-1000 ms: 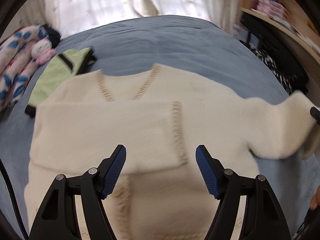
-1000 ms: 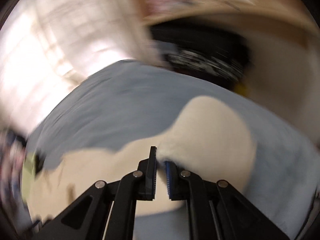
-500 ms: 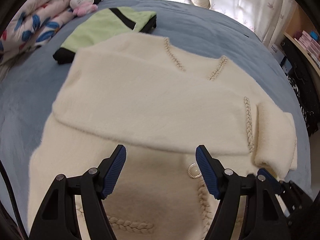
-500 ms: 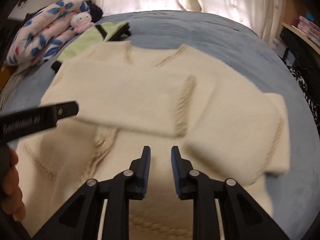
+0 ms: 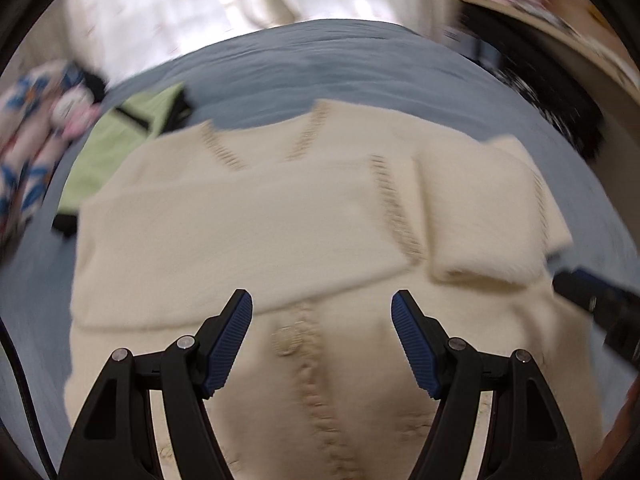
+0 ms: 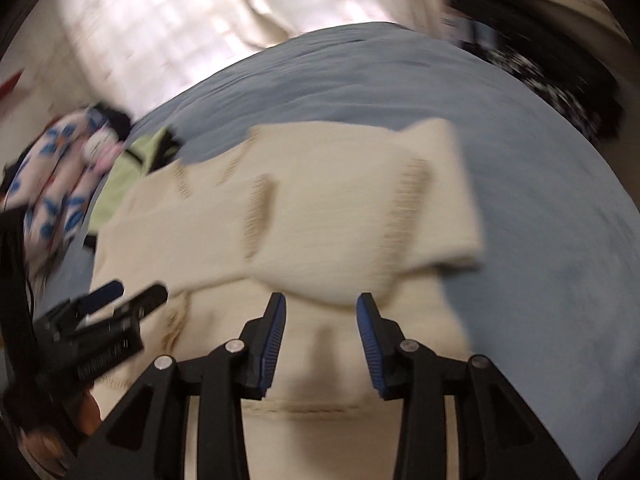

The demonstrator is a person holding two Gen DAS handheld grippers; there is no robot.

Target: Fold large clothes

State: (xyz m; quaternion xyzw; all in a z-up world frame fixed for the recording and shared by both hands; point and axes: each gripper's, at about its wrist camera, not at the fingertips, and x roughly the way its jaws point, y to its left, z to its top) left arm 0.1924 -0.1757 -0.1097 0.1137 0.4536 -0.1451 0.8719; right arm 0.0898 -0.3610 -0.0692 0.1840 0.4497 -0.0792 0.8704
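A cream fuzzy cardigan (image 5: 256, 232) with tan stitched trim lies flat on the blue bed, both sleeves folded across its chest. It also shows in the right wrist view (image 6: 328, 216). My left gripper (image 5: 322, 316) is open and empty, hovering over the button placket near the lower front. My right gripper (image 6: 321, 316) is open and empty, over the cardigan's lower right part below the folded right sleeve (image 6: 432, 200). The left gripper shows at the left in the right wrist view (image 6: 108, 312). The right gripper's tip shows at the right edge of the left wrist view (image 5: 592, 300).
A folded green garment (image 5: 120, 136) lies beyond the cardigan at the left. A floral quilt with a plush toy (image 5: 36, 120) sits at the far left. The blue bedspread (image 6: 540, 208) extends right. Curtains hang behind; a wooden shelf (image 5: 568, 28) stands at the right.
My right gripper let go of the right sleeve, which now lies folded across the chest, and opened wider. Both grippers have drawn back toward the cardigan's lower part.
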